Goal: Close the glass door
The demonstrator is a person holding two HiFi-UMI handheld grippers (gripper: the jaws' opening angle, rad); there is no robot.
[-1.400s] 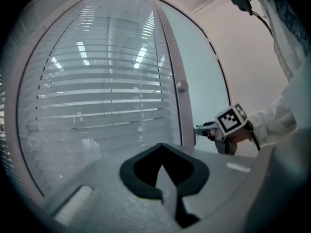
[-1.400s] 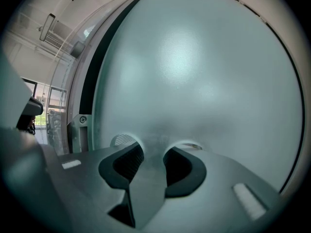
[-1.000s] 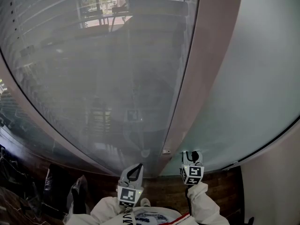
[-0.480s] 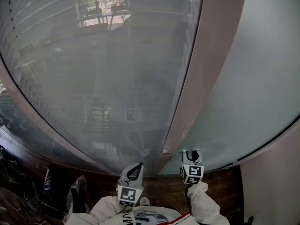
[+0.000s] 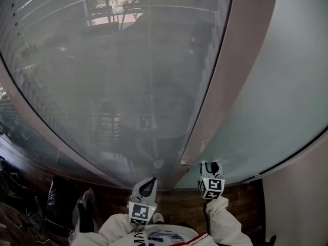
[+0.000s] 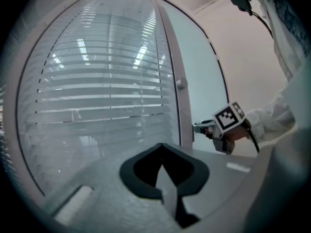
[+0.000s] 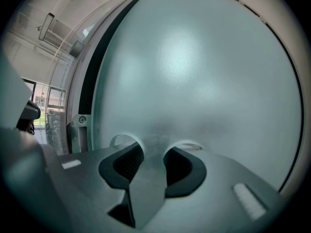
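The right hand-held gripper (image 7: 151, 149) stood with its jaws parted on nothing, tips close up to the frosted glass door (image 7: 204, 72) near its edge. It looked set to push rather than grip (whether it truly touched, I couldn't tell). The left hand-held gripper (image 6: 161, 148), jaws together, hung idle beside it. I counted two grippers, one frame post (image 5: 230, 70), and two panes: the door to its right and a blind-backed pane (image 5: 113, 86) to its left.
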